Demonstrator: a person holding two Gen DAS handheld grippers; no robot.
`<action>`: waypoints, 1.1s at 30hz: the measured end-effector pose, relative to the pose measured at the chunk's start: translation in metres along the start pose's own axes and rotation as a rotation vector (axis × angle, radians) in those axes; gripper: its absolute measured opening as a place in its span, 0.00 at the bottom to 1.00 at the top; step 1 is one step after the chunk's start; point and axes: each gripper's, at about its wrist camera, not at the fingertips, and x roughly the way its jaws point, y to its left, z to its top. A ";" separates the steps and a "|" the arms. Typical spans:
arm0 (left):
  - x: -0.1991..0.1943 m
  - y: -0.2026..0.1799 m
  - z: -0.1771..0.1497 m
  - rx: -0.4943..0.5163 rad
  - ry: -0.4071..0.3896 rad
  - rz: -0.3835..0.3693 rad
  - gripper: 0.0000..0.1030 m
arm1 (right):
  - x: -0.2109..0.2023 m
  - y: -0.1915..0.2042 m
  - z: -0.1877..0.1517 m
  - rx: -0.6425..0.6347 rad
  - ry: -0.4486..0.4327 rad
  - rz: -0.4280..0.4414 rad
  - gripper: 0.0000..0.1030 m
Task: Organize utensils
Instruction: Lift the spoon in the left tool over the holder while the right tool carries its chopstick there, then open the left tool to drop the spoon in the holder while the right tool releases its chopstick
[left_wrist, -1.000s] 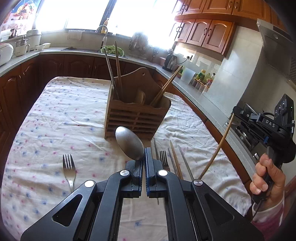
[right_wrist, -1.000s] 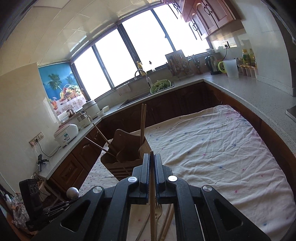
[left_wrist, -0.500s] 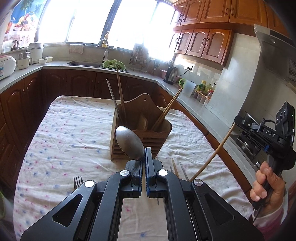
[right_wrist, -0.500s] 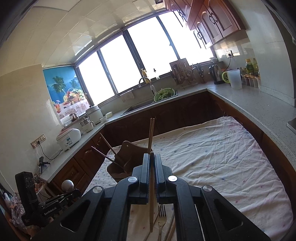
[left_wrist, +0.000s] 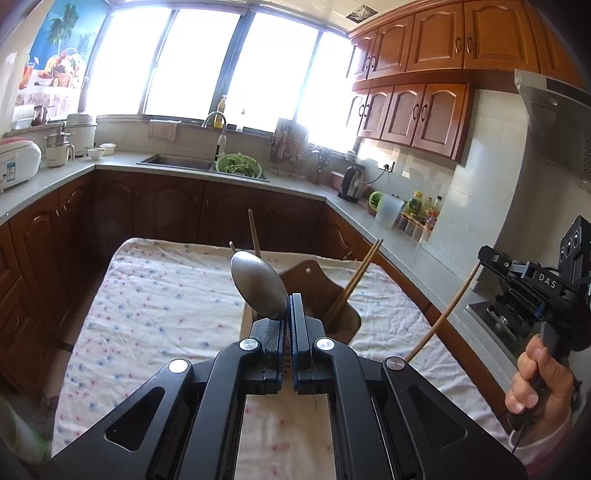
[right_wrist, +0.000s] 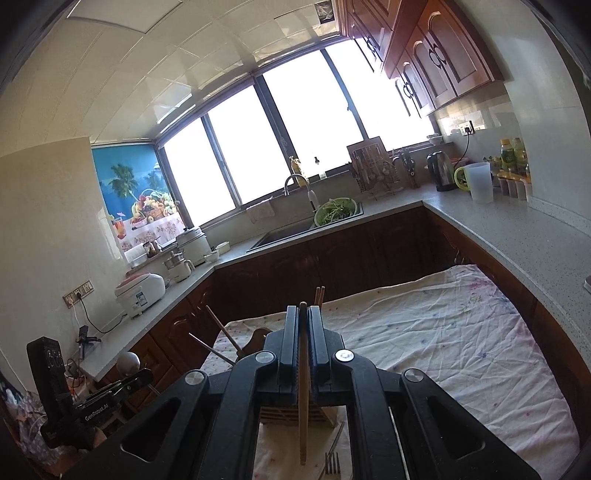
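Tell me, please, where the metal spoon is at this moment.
In the left wrist view the spoon is clamped in the left tool, bowl pointing up, raised in front of the wooden holder on the table.

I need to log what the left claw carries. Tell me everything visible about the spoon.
The spoon looks like dull grey metal, with an oval bowl that tilts up and to the left above the left claw. Its neck is pinched between the claw's shut blue pads; the handle is hidden. It hangs above the table, in front of the wooden holder.
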 end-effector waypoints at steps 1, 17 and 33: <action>0.002 0.000 0.007 0.004 -0.012 0.007 0.01 | 0.003 0.002 0.006 -0.004 -0.009 0.004 0.04; 0.088 0.012 0.035 0.028 -0.043 0.152 0.01 | 0.076 0.011 0.033 -0.029 -0.072 -0.003 0.04; 0.142 0.007 -0.029 0.069 0.082 0.132 0.02 | 0.117 -0.010 -0.029 0.013 0.063 -0.018 0.05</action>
